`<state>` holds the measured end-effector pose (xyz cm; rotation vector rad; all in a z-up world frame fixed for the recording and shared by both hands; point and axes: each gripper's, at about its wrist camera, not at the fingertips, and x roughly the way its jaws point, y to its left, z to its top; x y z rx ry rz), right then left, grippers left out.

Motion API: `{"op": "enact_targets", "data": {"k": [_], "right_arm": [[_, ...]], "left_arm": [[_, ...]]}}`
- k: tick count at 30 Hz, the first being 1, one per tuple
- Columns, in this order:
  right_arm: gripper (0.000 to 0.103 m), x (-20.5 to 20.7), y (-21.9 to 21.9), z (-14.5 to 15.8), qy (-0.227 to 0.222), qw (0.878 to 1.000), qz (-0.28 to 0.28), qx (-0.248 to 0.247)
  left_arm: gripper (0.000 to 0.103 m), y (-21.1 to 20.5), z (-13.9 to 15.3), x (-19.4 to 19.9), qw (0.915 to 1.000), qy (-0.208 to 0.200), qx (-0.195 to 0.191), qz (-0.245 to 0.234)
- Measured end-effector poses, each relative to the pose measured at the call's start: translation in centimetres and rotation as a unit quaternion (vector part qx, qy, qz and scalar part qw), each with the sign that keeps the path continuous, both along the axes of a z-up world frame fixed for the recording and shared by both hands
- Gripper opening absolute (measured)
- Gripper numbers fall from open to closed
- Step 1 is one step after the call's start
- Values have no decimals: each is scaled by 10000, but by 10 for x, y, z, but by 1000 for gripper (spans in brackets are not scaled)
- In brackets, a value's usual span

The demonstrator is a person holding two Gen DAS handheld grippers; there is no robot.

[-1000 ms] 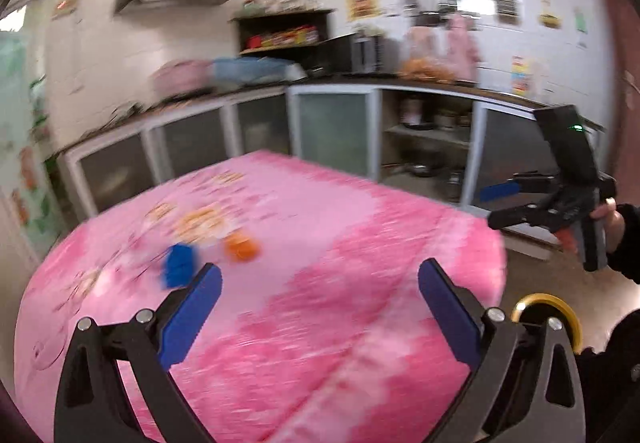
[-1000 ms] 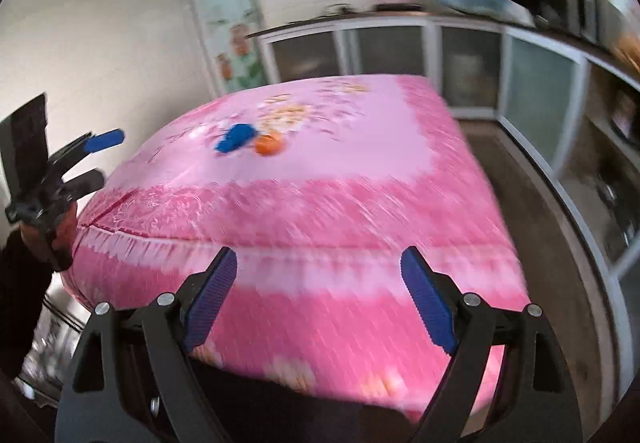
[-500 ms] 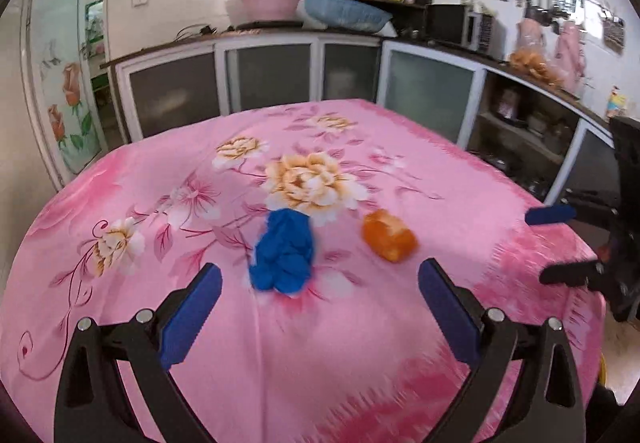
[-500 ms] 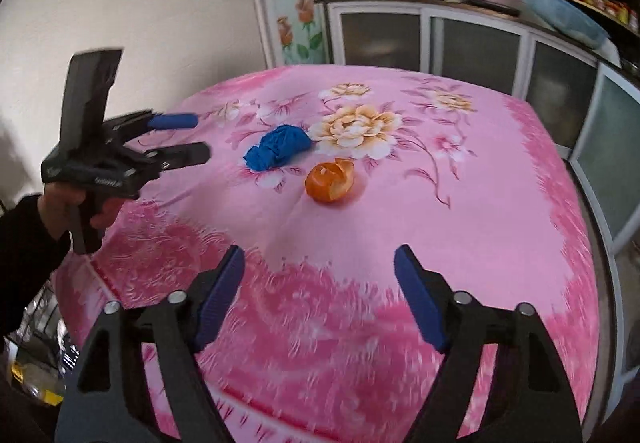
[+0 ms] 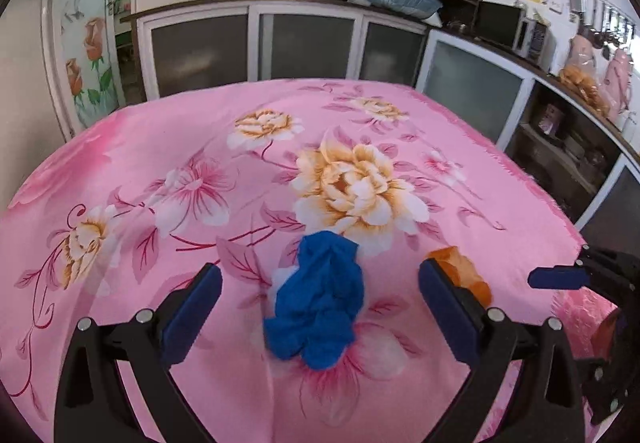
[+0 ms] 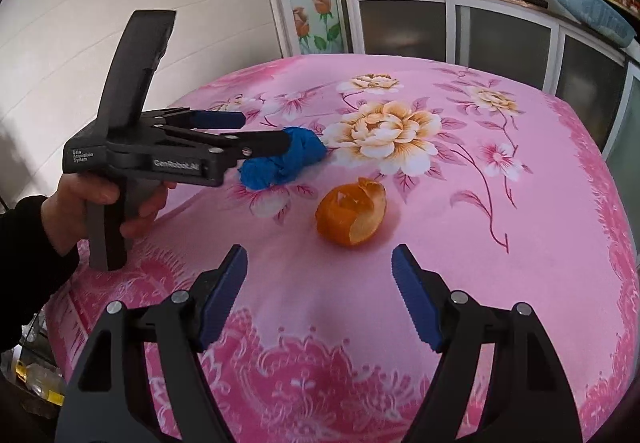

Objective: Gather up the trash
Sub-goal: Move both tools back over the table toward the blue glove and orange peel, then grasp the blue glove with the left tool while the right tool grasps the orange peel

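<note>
Two pieces of trash lie on the pink floral tablecloth [image 6: 540, 203]: one crumpled blue wad [image 5: 320, 299] and one orange peel [image 6: 352, 213], near each other. Two grippers hover above. The left gripper [image 5: 320, 307] stands wide open with the wad between its fingers, untouched. The right gripper [image 6: 320, 295], its jaws having just narrowed a little, gapes empty short of the peel. Only the right wrist view shows the person's hand [image 6: 100, 203] and the whole peel; the left view half hides it

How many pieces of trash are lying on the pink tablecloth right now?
2: a crumpled blue glove between the left gripper's open jaws, and an orange peel ahead of the right gripper.
</note>
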<state>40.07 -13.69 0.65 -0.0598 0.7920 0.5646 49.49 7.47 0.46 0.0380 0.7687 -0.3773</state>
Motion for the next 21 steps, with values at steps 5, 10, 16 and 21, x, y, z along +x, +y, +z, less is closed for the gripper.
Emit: {"op": "enact_targets", "data": {"k": [5, 10, 16, 21], "right_arm": [[72, 16, 5, -8, 109, 9999, -63, 33], [71, 28, 14, -15, 176, 9998, -79, -56], [64, 35, 22, -20, 252, 9996, -18, -152], [51, 42, 22, -24, 388, 9991, -60, -172]], "left_arm": [[95, -3, -14, 16, 9996, 267, -38, 122], [95, -5, -23, 26, 9987, 472, -101, 166], [95, -6, -27, 32, 9980, 578, -134, 209], [91, -7, -29, 37, 9977, 627, -111, 227]]}}
